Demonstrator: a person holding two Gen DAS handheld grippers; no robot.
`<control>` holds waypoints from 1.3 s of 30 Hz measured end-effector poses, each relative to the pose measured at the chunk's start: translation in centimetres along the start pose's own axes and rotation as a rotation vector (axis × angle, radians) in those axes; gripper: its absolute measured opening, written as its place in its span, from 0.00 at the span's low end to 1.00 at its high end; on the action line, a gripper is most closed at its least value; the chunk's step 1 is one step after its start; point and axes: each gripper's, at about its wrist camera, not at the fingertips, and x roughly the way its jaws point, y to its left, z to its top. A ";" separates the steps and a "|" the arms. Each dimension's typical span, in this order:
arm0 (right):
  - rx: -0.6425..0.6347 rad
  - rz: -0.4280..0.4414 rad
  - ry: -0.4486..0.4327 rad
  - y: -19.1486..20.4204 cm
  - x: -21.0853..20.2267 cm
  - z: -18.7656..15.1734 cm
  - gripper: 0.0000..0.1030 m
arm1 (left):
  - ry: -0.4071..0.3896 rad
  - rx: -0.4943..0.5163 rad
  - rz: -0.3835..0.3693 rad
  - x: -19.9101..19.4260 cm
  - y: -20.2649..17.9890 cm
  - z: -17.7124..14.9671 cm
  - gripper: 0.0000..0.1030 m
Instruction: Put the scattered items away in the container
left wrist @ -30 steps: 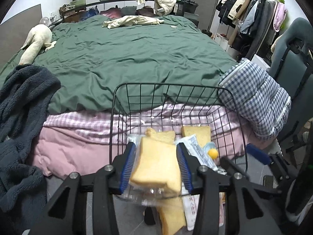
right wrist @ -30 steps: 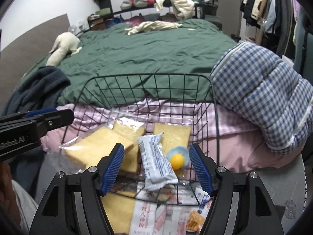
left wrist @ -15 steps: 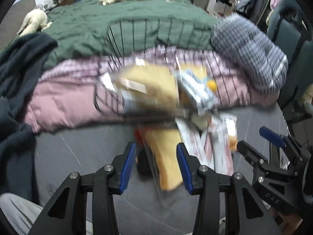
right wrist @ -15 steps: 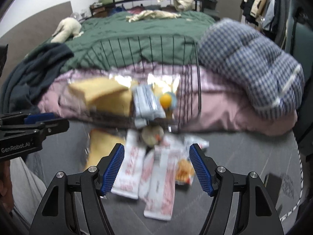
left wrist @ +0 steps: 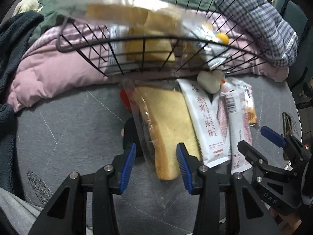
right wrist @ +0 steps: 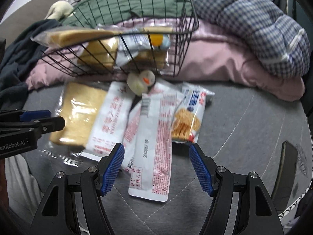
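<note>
Lying lengthwise toward the basket (left wrist: 144, 39), bagged bread (left wrist: 172, 125) between open left claw (left wrist: 155, 168)

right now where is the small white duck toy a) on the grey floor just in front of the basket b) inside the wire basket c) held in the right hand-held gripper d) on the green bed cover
a: the white duck toy lies on the grey floor against the front of the wire basket, atop the ends of the snack packets, and the right hand-held gripper is open and empty.

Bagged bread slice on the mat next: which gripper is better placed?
Left. The left gripper already has open jaws either side of the bread slice; the right gripper hovers over the white packet.
</note>
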 end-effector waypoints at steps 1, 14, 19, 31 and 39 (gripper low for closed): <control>0.002 -0.002 0.006 -0.1 0.3 -0.1 0.68 | 0.001 0.005 -0.002 0.3 -0.2 0.0 0.48; 0.049 0.024 0.039 -1.3 2.7 -1.1 0.68 | -0.035 0.040 0.013 1.5 -1.5 0.8 0.52; 0.041 0.051 0.032 -1.0 2.4 -1.2 0.45 | -0.045 0.056 -0.021 1.0 -1.4 1.2 0.28; 0.022 0.043 -0.014 -0.5 -1.3 -0.5 0.24 | -0.095 0.036 -0.067 -3.2 -0.5 0.8 0.16; -0.004 0.058 -0.008 0.9 -2.2 -0.1 0.21 | -0.115 0.016 -0.067 -5.0 1.2 0.6 0.15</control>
